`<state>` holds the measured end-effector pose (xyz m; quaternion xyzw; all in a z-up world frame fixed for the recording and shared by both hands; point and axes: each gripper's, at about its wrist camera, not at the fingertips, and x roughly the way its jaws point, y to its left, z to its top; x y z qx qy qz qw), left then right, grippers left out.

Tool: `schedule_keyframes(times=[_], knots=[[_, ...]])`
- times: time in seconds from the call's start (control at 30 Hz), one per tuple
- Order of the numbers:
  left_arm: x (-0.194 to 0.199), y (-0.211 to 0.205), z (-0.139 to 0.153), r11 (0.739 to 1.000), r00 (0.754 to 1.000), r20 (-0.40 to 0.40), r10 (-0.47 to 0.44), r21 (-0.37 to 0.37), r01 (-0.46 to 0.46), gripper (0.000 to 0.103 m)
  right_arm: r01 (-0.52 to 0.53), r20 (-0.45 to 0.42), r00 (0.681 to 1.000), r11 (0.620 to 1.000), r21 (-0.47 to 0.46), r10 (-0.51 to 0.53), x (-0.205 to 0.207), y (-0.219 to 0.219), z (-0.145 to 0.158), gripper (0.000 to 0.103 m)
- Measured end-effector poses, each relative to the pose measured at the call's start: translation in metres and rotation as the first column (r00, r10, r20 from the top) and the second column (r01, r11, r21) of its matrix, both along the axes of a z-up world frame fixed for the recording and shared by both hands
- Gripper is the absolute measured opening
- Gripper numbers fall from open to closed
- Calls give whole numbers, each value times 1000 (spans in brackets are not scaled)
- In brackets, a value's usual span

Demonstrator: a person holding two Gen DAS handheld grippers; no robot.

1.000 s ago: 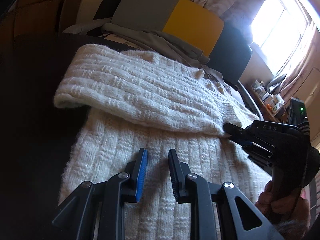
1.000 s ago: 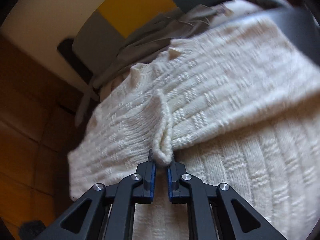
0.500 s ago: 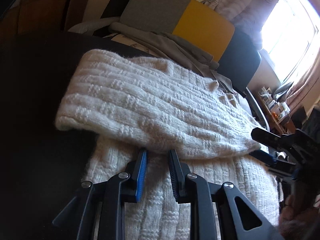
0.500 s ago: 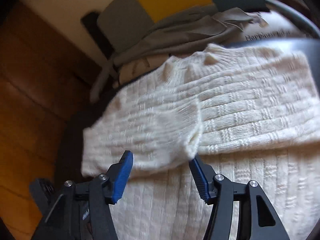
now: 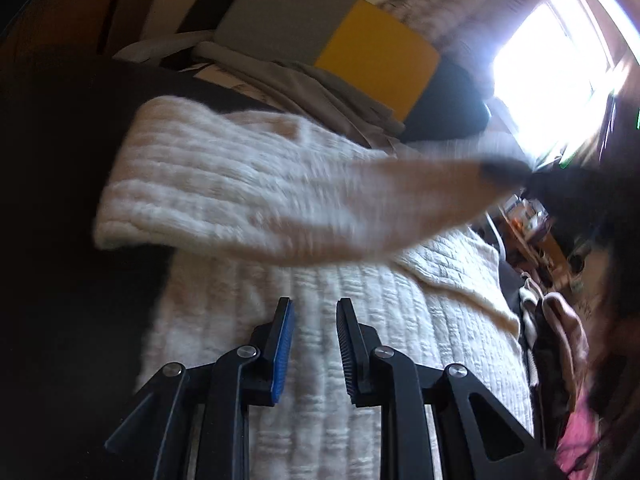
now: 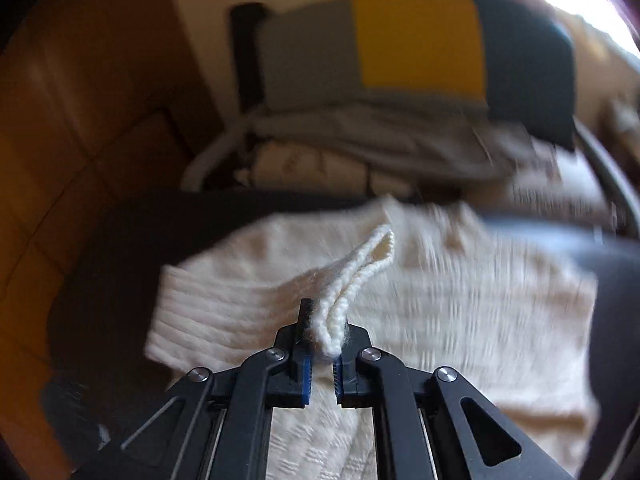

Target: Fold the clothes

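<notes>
Both cams sit right behind their own fingers, angled down and forward at the same cream knit sweater (image 5: 360, 360), close enough that it fills most of each shot. The left wrist view looks along the sweater toward the far edge of the dark surface (image 5: 60, 200), window (image 5: 552, 68) glaring top right. The right wrist view sits a bit higher and faces that same far edge, and both catch the grey-and-yellow cushion (image 6: 400, 48) behind it.

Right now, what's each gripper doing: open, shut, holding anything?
Left gripper: open, empty, over the white knit sweater.
Right gripper: just closed, shut on the sweater's edge.
</notes>
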<state>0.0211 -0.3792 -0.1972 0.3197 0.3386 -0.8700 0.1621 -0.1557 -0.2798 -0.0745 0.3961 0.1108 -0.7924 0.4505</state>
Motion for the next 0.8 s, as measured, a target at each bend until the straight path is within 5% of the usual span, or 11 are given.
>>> schedule_keyframes(times=[0.2, 0.43, 0.57, 0.8], knots=[[-27, -29, 16, 994, 994, 8, 112, 2, -112, 21, -92, -129, 988, 995, -31, 87, 13, -11, 84, 8], [-28, -65, 23, 972, 972, 26, 233, -35, -232, 22, -25, -256, 967, 1000, -7, 23, -16, 7, 120, 8], [-20, -69, 19, 969, 969, 43, 245, -47, -243, 22, 90, -215, 973, 996, 8, -86, -55, 44, 100, 8], [-12, -60, 2, 976, 974, 80, 212, -60, -208, 22, 287, 3, 958, 954, 81, -288, -110, 118, -7, 9]])
